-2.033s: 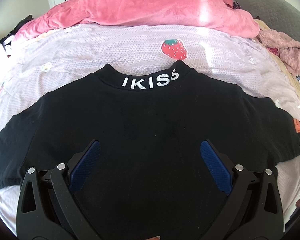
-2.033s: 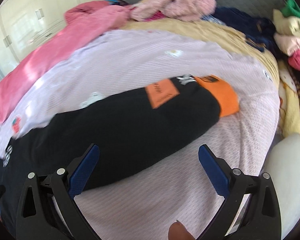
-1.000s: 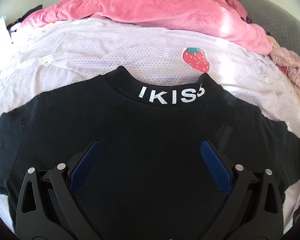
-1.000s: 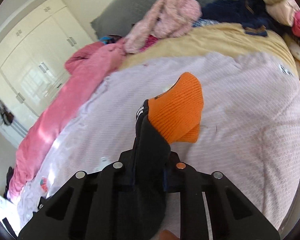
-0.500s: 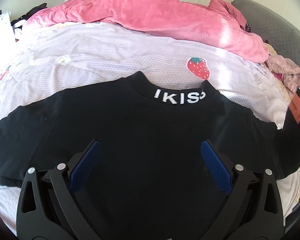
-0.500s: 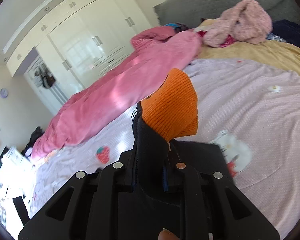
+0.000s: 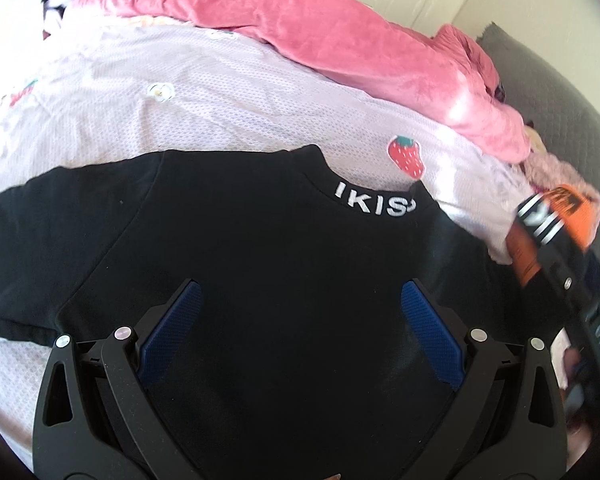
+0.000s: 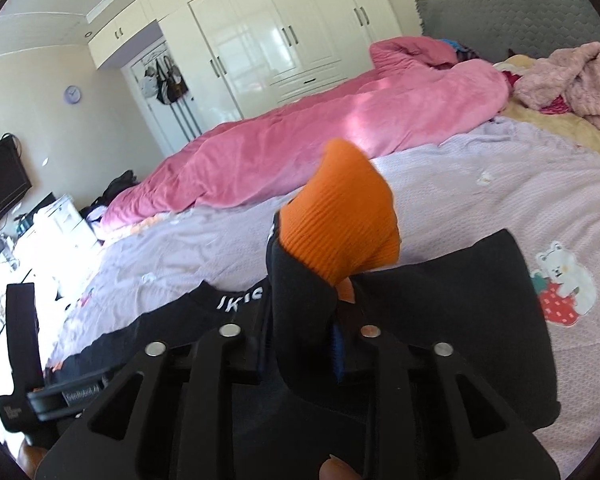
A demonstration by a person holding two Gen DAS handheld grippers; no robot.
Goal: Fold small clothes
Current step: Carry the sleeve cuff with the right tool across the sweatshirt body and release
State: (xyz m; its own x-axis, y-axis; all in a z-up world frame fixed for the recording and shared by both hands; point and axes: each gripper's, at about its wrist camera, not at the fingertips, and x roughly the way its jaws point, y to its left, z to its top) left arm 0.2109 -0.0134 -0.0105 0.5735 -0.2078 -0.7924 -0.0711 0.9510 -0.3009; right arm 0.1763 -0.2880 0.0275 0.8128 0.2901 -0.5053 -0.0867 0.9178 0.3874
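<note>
While the black top [image 7: 280, 264] lies flat on the bed [image 7: 228, 92], its collar toward the pink duvet [image 7: 340, 36] and sleeves spread crosswise, folding looks barely begun. The right claw [image 8: 300, 320] pinches the orange-cuffed sleeve [image 8: 340, 232], lifted over the body; the left claw [image 7: 296, 332] hovers open above the torso. The other sleeve and body folds remain.

Right tool [image 8: 300, 340] clamped on orange-cuffed sleeve [image 8: 340, 232]
</note>
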